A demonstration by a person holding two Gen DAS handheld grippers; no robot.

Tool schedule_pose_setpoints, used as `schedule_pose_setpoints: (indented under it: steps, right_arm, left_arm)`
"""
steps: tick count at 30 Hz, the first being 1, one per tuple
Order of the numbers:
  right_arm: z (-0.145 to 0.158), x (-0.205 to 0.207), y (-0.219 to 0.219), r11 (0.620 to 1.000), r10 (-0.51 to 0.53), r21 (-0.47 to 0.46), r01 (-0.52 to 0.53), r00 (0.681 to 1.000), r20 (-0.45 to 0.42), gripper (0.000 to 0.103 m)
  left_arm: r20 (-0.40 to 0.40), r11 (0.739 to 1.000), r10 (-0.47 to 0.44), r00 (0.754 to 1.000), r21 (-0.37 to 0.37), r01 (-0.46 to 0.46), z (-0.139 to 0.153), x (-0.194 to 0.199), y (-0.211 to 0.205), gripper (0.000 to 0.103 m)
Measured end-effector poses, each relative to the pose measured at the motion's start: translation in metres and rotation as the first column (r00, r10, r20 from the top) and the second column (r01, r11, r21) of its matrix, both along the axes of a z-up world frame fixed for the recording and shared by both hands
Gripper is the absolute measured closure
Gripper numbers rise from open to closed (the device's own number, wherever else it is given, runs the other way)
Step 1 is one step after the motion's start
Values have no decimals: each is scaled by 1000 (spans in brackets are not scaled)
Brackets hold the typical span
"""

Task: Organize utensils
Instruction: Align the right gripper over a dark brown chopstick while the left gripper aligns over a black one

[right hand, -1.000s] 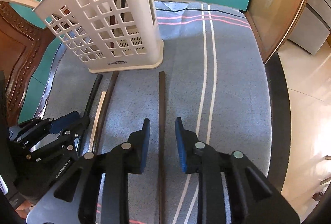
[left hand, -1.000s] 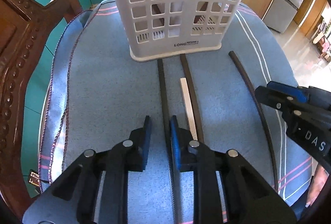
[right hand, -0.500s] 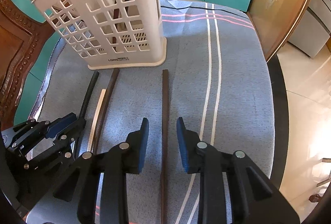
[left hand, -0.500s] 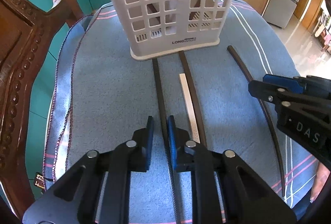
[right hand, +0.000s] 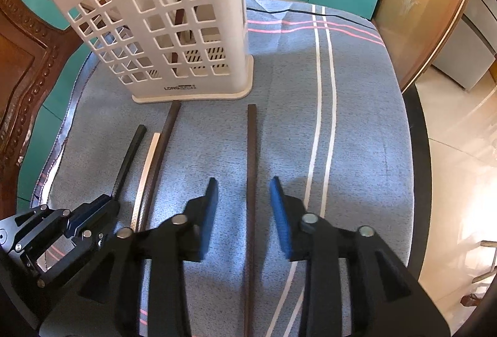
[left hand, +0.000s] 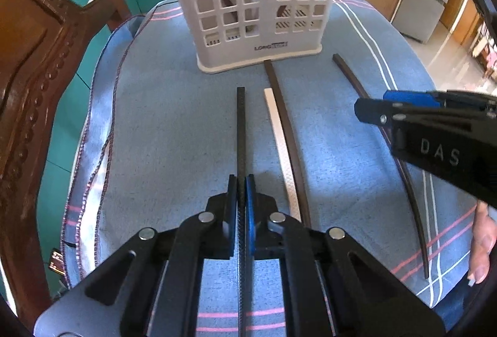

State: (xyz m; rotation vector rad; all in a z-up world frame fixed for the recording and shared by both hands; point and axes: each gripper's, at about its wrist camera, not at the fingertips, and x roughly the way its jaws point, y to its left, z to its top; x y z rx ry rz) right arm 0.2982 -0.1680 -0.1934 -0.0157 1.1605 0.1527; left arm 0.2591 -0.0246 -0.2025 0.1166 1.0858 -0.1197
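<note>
Black chopstick (left hand: 240, 131): thin, stiff, light, probably slick. My left gripper (left hand: 241, 191) jaws are clenched on its shaft, tip ahead toward the basket (left hand: 257, 54). Right gripper (right hand: 243, 197) jaws are released, straddling the brown chopstick (right hand: 251, 156) on the counter (right hand: 366, 125); I would grip mid-shaft.

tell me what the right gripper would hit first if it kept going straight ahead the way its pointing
Probably nothing soon. The right gripper is open astride the dark brown chopstick, and the blue cloth ahead looks free. The white basket stands left of that line, though depth is unclear.
</note>
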Motion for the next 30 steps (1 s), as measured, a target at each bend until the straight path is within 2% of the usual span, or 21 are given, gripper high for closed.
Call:
schedule_pose_setpoints:
  steps: [3, 6, 16, 23, 30]
  right_arm:
    - [-8, 2, 6, 1000, 4, -25, -4, 1000, -10, 66]
    - [-14, 4, 12, 998, 9, -61, -9, 1000, 1, 65]
    - [-16, 5, 24, 993, 7, -121, -2, 999, 43, 61]
    - [-15, 9, 30, 993, -2, -119, 11, 997, 74, 59]
    - [-14, 11, 39, 987, 17, -162, 2, 993, 117, 59]
  left_arm:
    - [10, 1000, 16, 1000, -13, -16, 0, 5, 9, 94]
    - [9, 999, 12, 1000, -30, -11, -2, 10, 12, 88]
    - [7, 997, -9, 1000, -72, 10, 0, 22, 38, 85]
    - [7, 1000, -11, 1000, -23, 11, 3, 41, 26, 83]
    - [32, 996, -25, 999, 86, 22, 2, 43, 7, 76]
